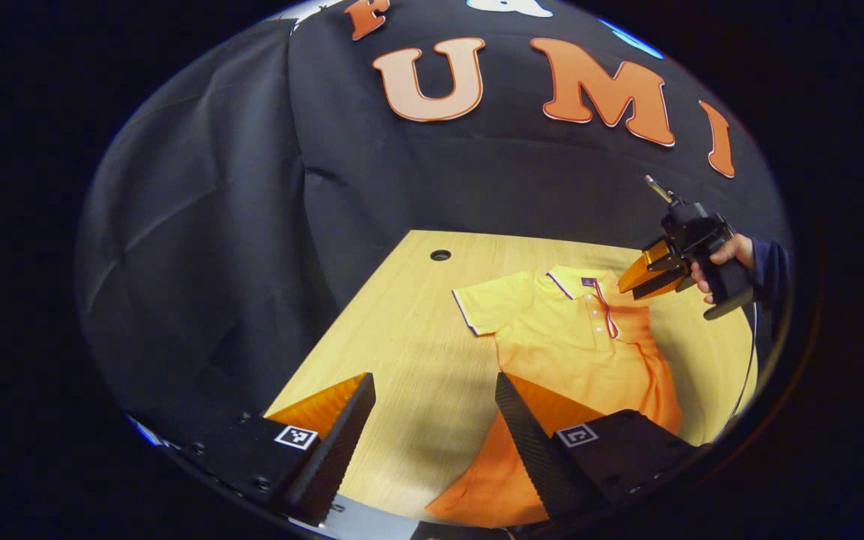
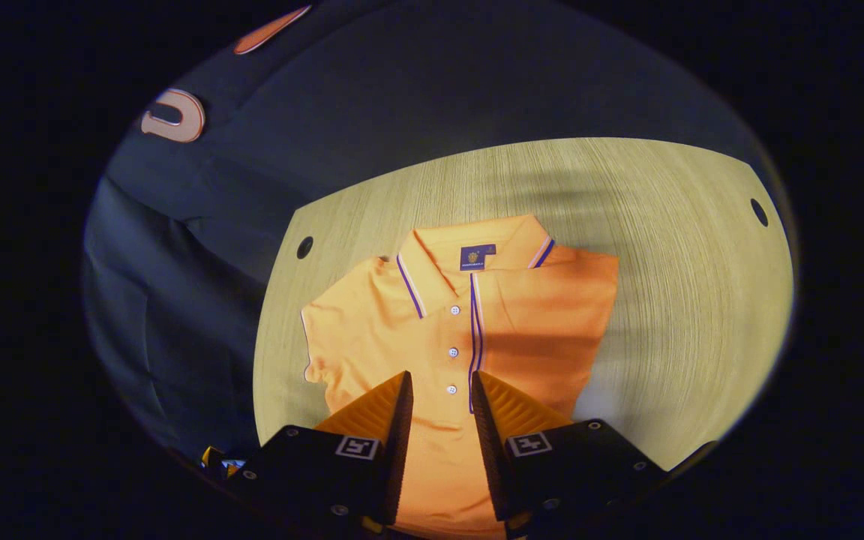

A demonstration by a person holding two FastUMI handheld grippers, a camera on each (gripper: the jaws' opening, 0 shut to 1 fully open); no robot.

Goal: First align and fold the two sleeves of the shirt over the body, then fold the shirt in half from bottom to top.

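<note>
An orange polo shirt [image 1: 582, 345] lies face up on the wooden table [image 1: 402, 330], collar toward the far wall. One short sleeve [image 1: 481, 304] is spread flat to the side. The other sleeve [image 2: 552, 300] is folded over the body, leaving a straight side edge. My left gripper [image 1: 433, 379] is open wide near the shirt's hem, nothing between its fingers. My right gripper [image 2: 440, 376] hovers above the button placket with a narrower gap, holding nothing. It is also in the left gripper view, as the far gripper [image 1: 649, 274] held by a hand [image 1: 724, 259] beside the collar.
The table [image 2: 687, 300] has small round cable holes [image 1: 440, 255] [image 2: 304, 246] [image 2: 759, 212] near its far corners. Black cloth wall [image 1: 252, 225] surrounds the table closely at the back and side. Bare wood lies on both sides of the shirt.
</note>
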